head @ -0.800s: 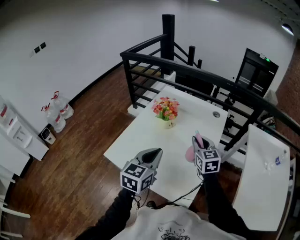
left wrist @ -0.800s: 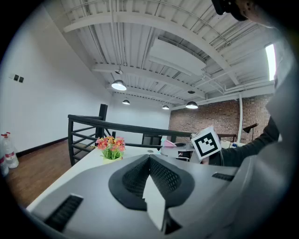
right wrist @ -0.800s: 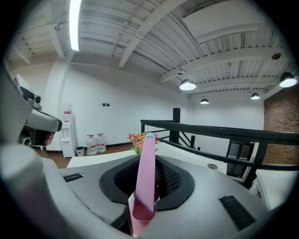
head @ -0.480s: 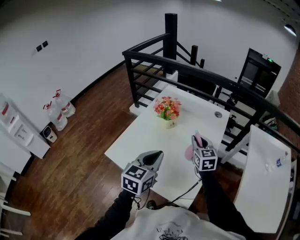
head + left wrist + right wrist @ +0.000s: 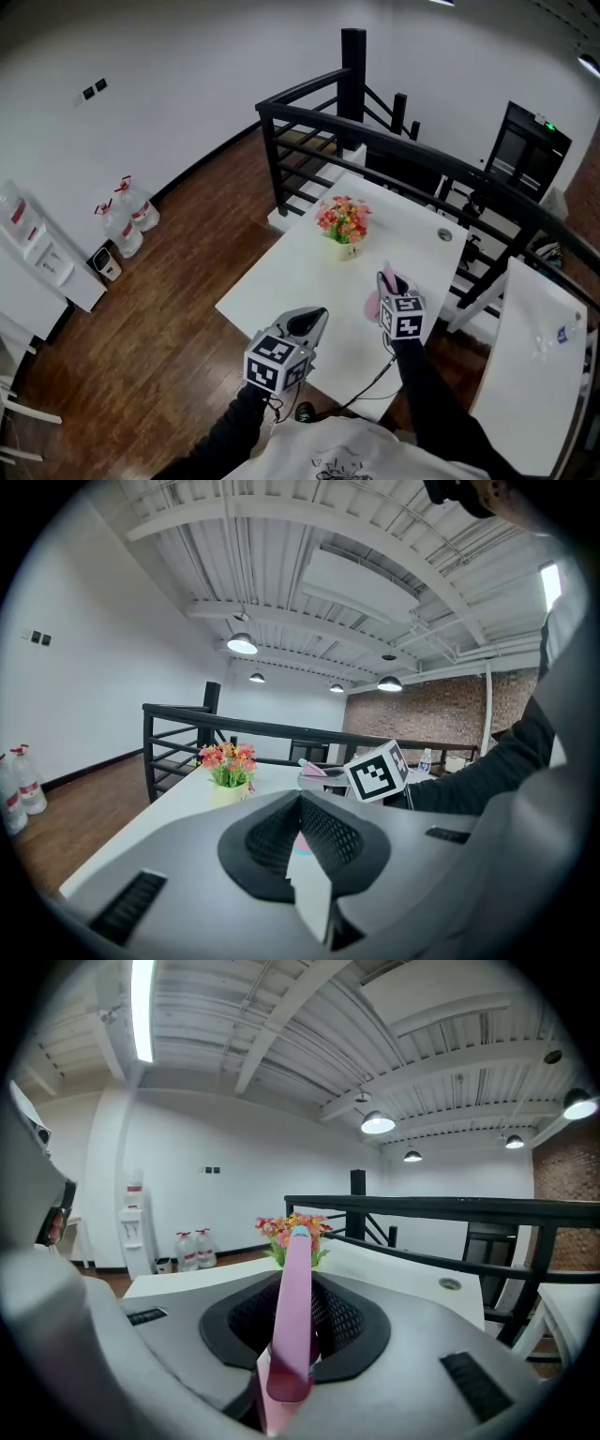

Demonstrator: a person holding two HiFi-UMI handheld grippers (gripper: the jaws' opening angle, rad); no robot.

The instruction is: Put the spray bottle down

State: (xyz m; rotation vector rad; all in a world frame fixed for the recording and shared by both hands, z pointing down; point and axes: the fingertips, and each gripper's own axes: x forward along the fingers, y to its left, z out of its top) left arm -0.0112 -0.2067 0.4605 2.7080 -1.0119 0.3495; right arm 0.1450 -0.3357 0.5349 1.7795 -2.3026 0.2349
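A pink spray bottle (image 5: 375, 302) sits between the jaws of my right gripper (image 5: 386, 283), over the right part of the white table (image 5: 291, 272). In the right gripper view its pink head (image 5: 292, 1316) rises straight up between the pads, and the right gripper (image 5: 291, 1340) is shut on it. I cannot tell whether the bottle's base touches the table. My left gripper (image 5: 314, 321) hovers near the table's front edge; in its own view the left gripper (image 5: 300, 832) is shut with nothing held.
A small pot of red and yellow flowers (image 5: 343, 225) stands at the table's far middle, with a small round disc (image 5: 444, 234) at the far right corner. A black railing (image 5: 394, 150) runs behind the table. A second white table (image 5: 525, 375) stands to the right. Water jugs (image 5: 127, 220) are on the floor at left.
The head view has shifted slightly. My right gripper has drifted a little left with the spray bottle still in it. The left gripper has stayed in place.
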